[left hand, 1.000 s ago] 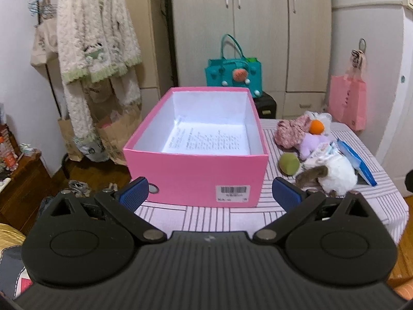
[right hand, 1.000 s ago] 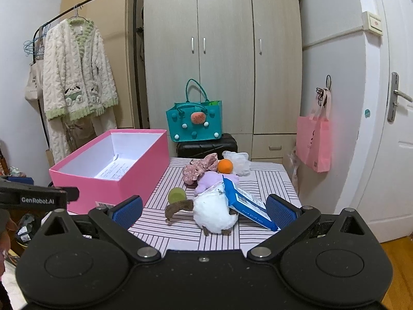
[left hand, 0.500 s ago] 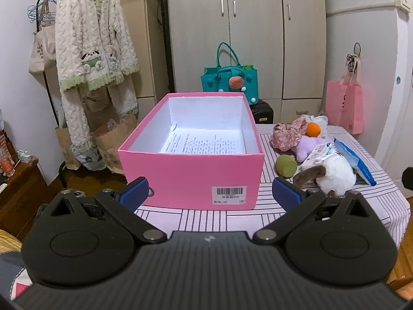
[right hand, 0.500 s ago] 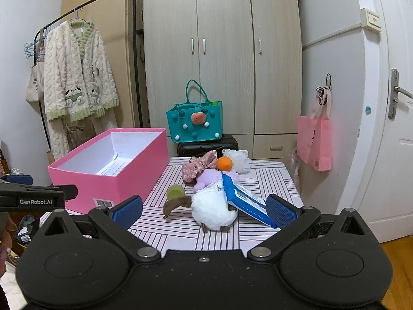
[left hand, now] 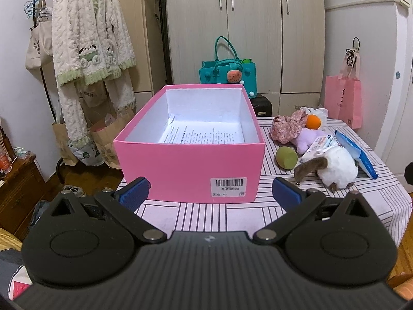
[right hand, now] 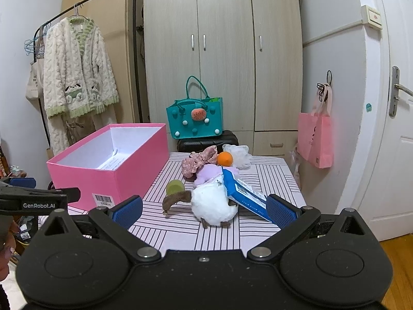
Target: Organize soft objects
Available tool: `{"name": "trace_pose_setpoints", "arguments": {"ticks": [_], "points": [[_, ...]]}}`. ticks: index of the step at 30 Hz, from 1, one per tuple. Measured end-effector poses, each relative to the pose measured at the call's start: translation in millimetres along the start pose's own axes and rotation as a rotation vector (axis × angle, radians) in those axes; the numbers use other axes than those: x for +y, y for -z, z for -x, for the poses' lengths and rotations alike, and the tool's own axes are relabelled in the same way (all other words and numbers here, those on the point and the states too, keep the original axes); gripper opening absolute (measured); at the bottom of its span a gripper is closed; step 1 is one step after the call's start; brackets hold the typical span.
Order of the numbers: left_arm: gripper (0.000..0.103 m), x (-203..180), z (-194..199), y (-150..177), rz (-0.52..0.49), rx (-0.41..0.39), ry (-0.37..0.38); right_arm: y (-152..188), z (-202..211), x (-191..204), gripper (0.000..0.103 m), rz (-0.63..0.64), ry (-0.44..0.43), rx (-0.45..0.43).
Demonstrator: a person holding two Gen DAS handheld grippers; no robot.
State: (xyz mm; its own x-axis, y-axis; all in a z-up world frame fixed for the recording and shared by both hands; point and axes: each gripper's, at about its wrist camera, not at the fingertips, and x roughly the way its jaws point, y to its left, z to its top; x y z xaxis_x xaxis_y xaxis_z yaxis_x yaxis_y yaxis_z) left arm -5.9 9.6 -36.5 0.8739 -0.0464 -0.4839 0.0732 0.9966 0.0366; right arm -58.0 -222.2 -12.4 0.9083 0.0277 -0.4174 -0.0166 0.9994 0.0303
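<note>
An open pink box [left hand: 191, 170] [right hand: 113, 178] with a printed sheet inside stands on the striped table [left hand: 206, 214]. To its right lies a pile of soft things: a white plush with a brown tail [left hand: 335, 168] [right hand: 211, 204], a green ball [left hand: 286, 157] [right hand: 175, 187], a purple plush [left hand: 307, 139] [right hand: 209, 174], a floral cloth [left hand: 286, 126] [right hand: 198, 160], an orange ball [left hand: 313, 121] [right hand: 225, 159] and a white puff [right hand: 238, 155]. My left gripper [left hand: 211, 193] is open and empty before the box. My right gripper [right hand: 204, 210] is open and empty, short of the white plush.
A blue and white packet [right hand: 245, 193] [left hand: 356, 152] leans on the white plush. A teal bag [right hand: 195, 118] sits on a black case behind the table. A pink bag [right hand: 315, 139] hangs at right. A clothes rack with a cream cardigan [left hand: 90, 46] stands left.
The left gripper has drawn back and risen a little, so the box looks smaller and farther. The right gripper has barely shifted. Both stay open.
</note>
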Motion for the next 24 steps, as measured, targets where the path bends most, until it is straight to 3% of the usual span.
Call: {"name": "trace_pose_setpoints", "arguments": {"ticks": [24], "points": [[0.103, -3.8, -5.9, -2.0, -0.024, 0.002, 0.024, 0.9, -9.8, -5.4, 0.103, 0.023, -0.018, 0.020]]}}
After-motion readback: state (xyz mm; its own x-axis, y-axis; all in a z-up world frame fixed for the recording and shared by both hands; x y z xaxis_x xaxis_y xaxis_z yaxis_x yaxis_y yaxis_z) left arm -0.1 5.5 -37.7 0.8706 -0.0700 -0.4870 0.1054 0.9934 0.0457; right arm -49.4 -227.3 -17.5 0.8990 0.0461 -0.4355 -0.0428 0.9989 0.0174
